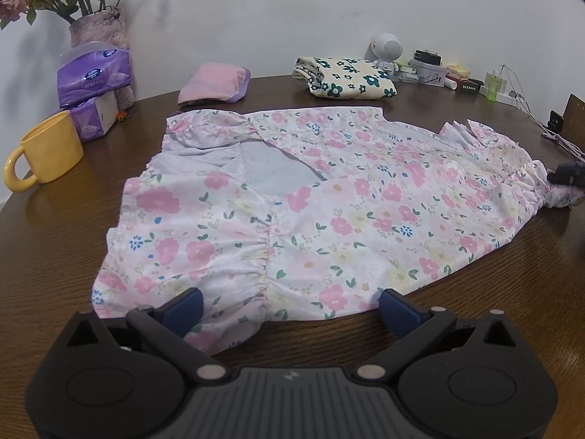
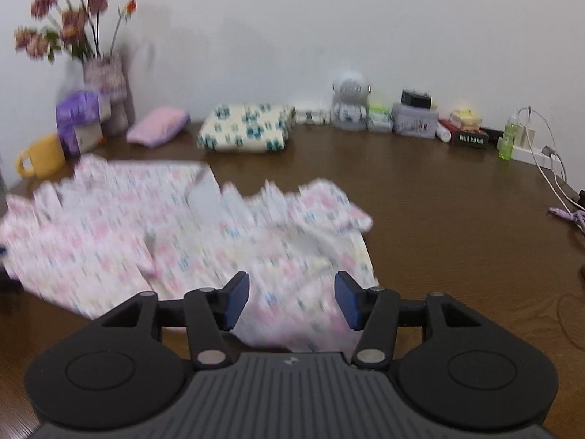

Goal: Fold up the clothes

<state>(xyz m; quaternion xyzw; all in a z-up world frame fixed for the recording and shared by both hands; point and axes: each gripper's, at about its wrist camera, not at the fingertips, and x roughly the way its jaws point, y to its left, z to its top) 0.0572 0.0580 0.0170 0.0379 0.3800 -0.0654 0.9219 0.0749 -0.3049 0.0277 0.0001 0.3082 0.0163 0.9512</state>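
Observation:
A white dress with pink flowers (image 1: 329, 201) lies spread flat on the brown wooden table (image 1: 55, 256), with its grey inside showing at the neck opening. My left gripper (image 1: 290, 301) is open wide over the dress's near edge, one blue pad on either side of a gathered seam. The right wrist view is blurred; there the dress (image 2: 164, 234) lies rumpled, its ruffled end towards the camera. My right gripper (image 2: 292, 294) is open, and cloth lies between and under its pads without being pinched. A dark blurred shape (image 1: 566, 175) sits at the dress's far right end.
At the back left stand a yellow mug (image 1: 47, 150), purple tissue packs (image 1: 93, 84) and a vase of flowers (image 1: 98, 25). Along the wall lie a folded pink cloth (image 1: 215, 82), a folded cream floral cloth (image 1: 343, 77), a white robot figure (image 1: 385, 51), small boxes and cables (image 1: 526, 106).

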